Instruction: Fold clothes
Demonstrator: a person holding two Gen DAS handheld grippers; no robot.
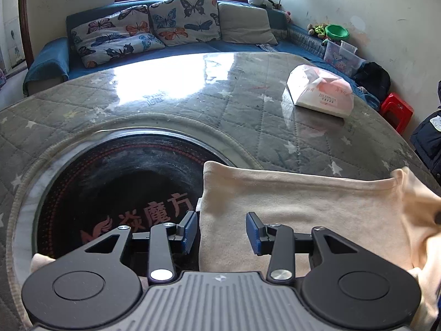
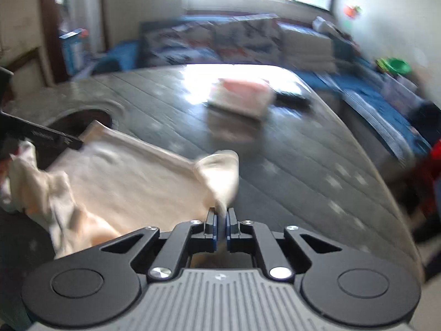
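Observation:
A cream garment [image 1: 303, 209] lies flat on the grey quilted table, its left edge over the round black hotplate. My left gripper [image 1: 222, 233] is open and empty, its jaws astride the garment's left edge just above the cloth. In the blurred right wrist view my right gripper [image 2: 220, 227] is shut on a corner of the cream garment [image 2: 132, 182] and holds that corner lifted off the table. The left gripper's arm [image 2: 41, 135] shows at the far left over the garment's other end.
A pink and white tissue pack [image 1: 321, 91] lies on the table's far right; it also shows in the right wrist view [image 2: 239, 96]. The round black hotplate [image 1: 118, 187] sits in the table's middle. A blue sofa [image 1: 176, 47] with cushions stands behind. A red stool [image 1: 397, 110] stands at right.

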